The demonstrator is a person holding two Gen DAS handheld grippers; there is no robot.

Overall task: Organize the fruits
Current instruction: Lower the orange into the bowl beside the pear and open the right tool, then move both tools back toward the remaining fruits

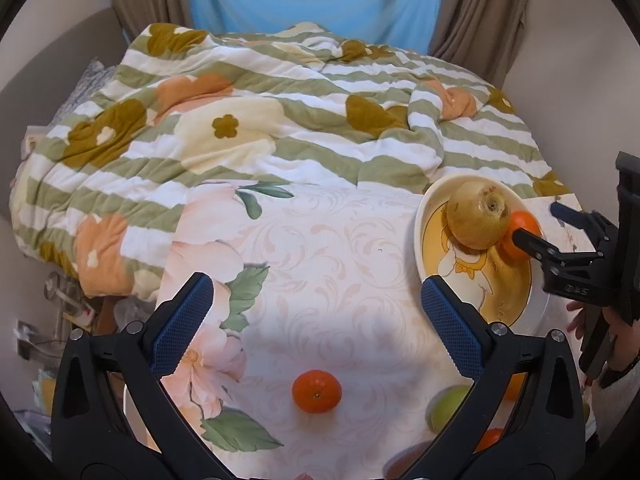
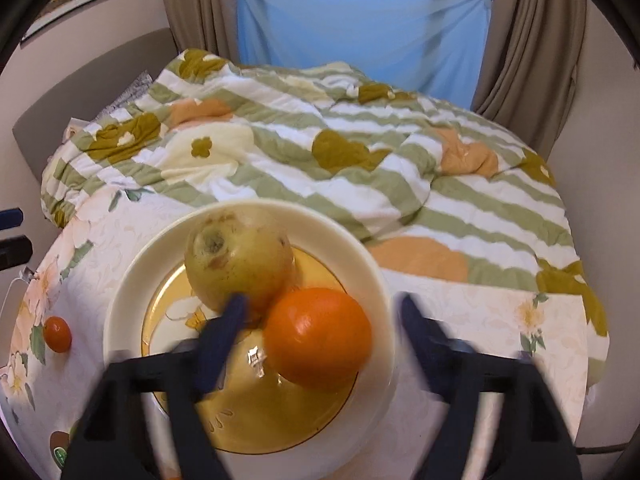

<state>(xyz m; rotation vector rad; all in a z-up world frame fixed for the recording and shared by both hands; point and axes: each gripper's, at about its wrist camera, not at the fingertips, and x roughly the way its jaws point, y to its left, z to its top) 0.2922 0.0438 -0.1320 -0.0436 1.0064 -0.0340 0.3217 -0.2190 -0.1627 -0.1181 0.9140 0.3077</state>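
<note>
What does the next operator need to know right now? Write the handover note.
Left claw: open, empty, above the small orange on the tablecloth.
Right claw: open, jaws wide around the large orange in the plate, not pressing it.
Done: yellow pear-like fruit and large orange lie touching in the plate.
Left: small orange, green apple and more orange fruit partly hidden near the left claw remain outside the plate.

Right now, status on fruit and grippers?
Both grippers open: left, right. Orange and pear on plate. Mandarin loose on table. Nothing blocking.
</note>
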